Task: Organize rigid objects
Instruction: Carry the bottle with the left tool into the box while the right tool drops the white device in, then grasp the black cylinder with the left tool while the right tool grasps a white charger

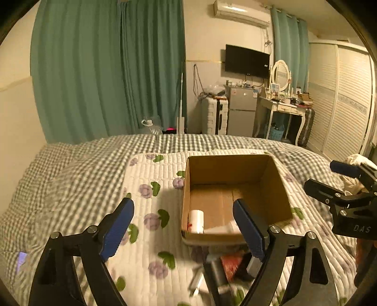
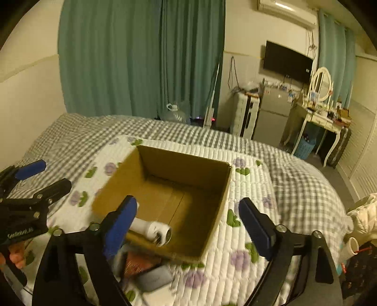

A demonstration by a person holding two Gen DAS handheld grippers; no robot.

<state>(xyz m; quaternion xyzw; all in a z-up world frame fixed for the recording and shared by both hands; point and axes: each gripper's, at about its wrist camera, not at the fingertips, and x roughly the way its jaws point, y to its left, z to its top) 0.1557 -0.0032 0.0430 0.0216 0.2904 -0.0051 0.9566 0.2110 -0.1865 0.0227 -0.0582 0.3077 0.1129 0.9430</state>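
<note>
On the quilted bed [image 1: 146, 169], both grippers, left [image 1: 186, 226] and right [image 2: 188, 223], hover wide over the cardboard box [image 1: 226, 169].

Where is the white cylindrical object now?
The white cylindrical object lies inside the open brown cardboard box on the bed, against its near wall, in both views.

Bedroom setup: bed [image 1: 70, 164] with a grey checked cover and a white quilted floral mat [image 1: 146, 211] on top. Green curtains [image 1: 106, 70] behind it, wall TV [image 1: 247, 61], an AC unit [image 1: 240, 13] up high, small silver fridge [image 1: 242, 110], white suitcase [image 1: 215, 115], vanity desk [image 1: 282, 108] with an oval mirror [image 1: 280, 74], louvered wardrobe [image 1: 341, 106].
</note>
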